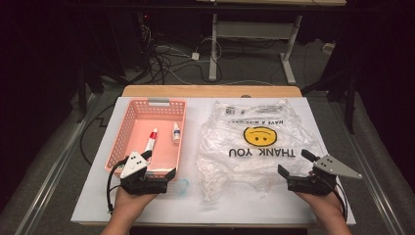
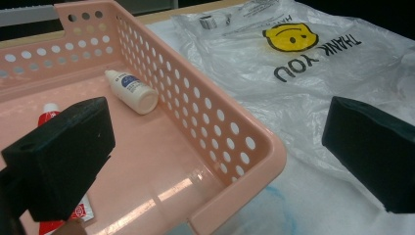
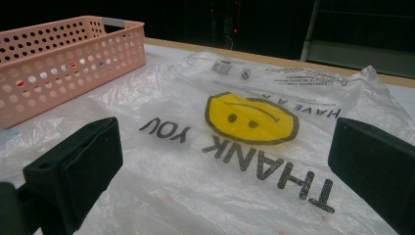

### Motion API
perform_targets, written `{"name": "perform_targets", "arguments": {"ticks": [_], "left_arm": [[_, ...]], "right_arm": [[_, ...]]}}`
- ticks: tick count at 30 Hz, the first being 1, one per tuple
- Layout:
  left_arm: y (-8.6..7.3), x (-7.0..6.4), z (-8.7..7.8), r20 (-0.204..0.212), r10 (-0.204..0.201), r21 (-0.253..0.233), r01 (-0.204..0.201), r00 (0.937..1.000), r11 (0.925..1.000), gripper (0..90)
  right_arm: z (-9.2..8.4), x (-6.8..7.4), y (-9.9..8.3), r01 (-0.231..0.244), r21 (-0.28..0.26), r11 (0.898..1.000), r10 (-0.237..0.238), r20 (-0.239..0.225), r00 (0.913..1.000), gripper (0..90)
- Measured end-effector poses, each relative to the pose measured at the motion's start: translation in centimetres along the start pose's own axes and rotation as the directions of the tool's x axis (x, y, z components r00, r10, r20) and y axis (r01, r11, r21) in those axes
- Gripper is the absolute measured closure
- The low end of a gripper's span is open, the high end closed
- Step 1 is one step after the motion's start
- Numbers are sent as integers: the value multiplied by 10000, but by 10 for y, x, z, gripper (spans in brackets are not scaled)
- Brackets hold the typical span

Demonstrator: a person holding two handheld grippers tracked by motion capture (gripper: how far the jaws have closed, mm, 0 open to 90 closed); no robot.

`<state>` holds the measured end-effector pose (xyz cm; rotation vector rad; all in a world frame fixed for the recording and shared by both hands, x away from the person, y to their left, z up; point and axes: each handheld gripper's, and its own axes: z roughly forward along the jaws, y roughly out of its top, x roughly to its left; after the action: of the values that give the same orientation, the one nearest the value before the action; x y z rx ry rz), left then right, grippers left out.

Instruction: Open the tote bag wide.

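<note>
A pink perforated basket (image 1: 129,131) (image 2: 230,142) (image 3: 58,63) sits on the left half of the white table. Inside lie a red-and-white tube (image 1: 151,140) (image 2: 49,113) and a small white bottle (image 1: 176,132) (image 2: 131,91). A clear plastic bag (image 1: 254,142) (image 2: 274,93) (image 3: 244,137) with a yellow smiley and "THANK YOU" lies flat on the right half. My left gripper (image 1: 159,164) (image 2: 220,156) is open over the basket's near right corner, nothing between its jaws. My right gripper (image 1: 294,162) (image 3: 220,166) is open just above the bag's near right part, holding nothing.
A white mat (image 1: 98,196) covers the wooden table (image 1: 210,91). A small clear bluish round thing (image 1: 182,185) lies just in front of the basket. Beyond the table, cables (image 1: 166,61) and a desk frame (image 1: 288,58) stand on the dark floor.
</note>
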<state>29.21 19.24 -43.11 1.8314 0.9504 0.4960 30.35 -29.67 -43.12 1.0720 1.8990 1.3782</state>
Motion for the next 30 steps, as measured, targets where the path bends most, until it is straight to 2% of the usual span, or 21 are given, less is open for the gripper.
{"name": "perform_targets", "arguments": {"ticks": [14,18,20,23,24,27,29,30], "left_arm": [[2,-1,-2,74,-3,21,3,10000,10000,0],[2,-1,-1,143,-80,90,79,9999,9999,0],[3,-1,0,164,-93,65,92,9998,9999,0],[4,-2,1,227,54,153,-57,9997,9999,0],[5,-2,1,243,131,225,-137,9996,9997,0],[5,-3,2,321,136,242,-144,9994,9996,0],[4,-3,1,319,5,254,-13,9995,9997,0],[4,-2,0,370,-212,179,206,9991,9996,0]], "right_arm": [[-3,-2,3,52,-172,9998,-50,96,9999,4],[-5,-3,3,-104,-110,9999,106,202,9997,10],[-6,-4,3,3,-115,9999,-1,194,9998,14],[-7,-5,4,80,-100,9999,-78,205,9998,20],[-8,-5,4,-30,-49,10000,31,257,9997,22],[-8,-7,4,132,-16,9999,-131,261,9996,30],[-9,-8,4,187,92,9998,-190,353,9992,36],[-11,-9,4,157,162,9997,-164,412,9990,43]]}}
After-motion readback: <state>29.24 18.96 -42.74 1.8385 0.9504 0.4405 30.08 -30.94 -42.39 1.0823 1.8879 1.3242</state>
